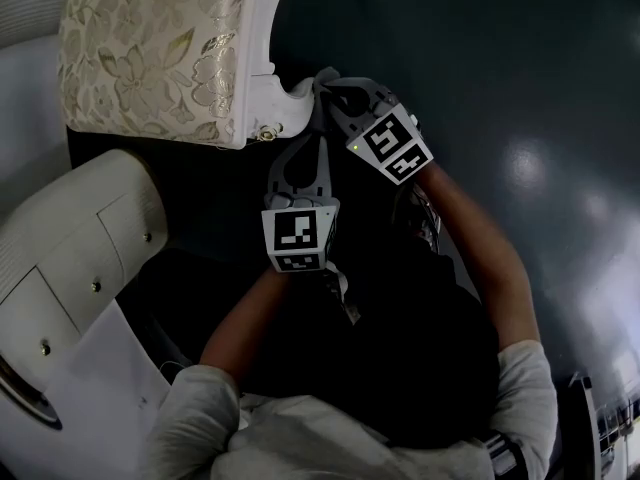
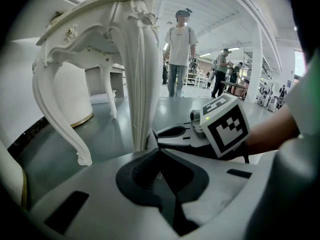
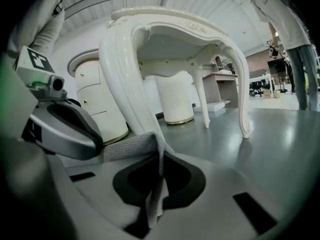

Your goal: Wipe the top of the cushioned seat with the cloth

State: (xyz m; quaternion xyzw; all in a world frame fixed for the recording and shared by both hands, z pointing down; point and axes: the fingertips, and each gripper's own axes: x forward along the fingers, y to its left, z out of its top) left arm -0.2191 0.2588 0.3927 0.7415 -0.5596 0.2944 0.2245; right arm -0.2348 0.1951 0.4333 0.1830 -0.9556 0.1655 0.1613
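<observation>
The cushioned seat (image 1: 150, 48) is a floral cream stool top at the upper left of the head view, on curved white legs (image 2: 137, 84) (image 3: 130, 84). Both grippers are low beside the stool's near corner, below seat level. A grey cloth (image 1: 318, 116) (image 3: 131, 145) stretches between them. My right gripper (image 1: 328, 86) (image 3: 160, 156) is shut on the cloth, and a strip of it hangs between the jaws. My left gripper (image 1: 308, 146) (image 2: 159, 151) is shut, with a sliver of cloth at its tip right next to the leg. Each gripper shows in the other's view.
A white rounded cabinet (image 1: 80, 248) (image 3: 95, 99) stands close on the left. A round white pedestal (image 3: 175, 101) and more white furniture stand behind the stool. Several people (image 2: 177, 49) stand across the glossy dark floor (image 1: 520, 88). My dark-clothed body fills the lower part of the head view.
</observation>
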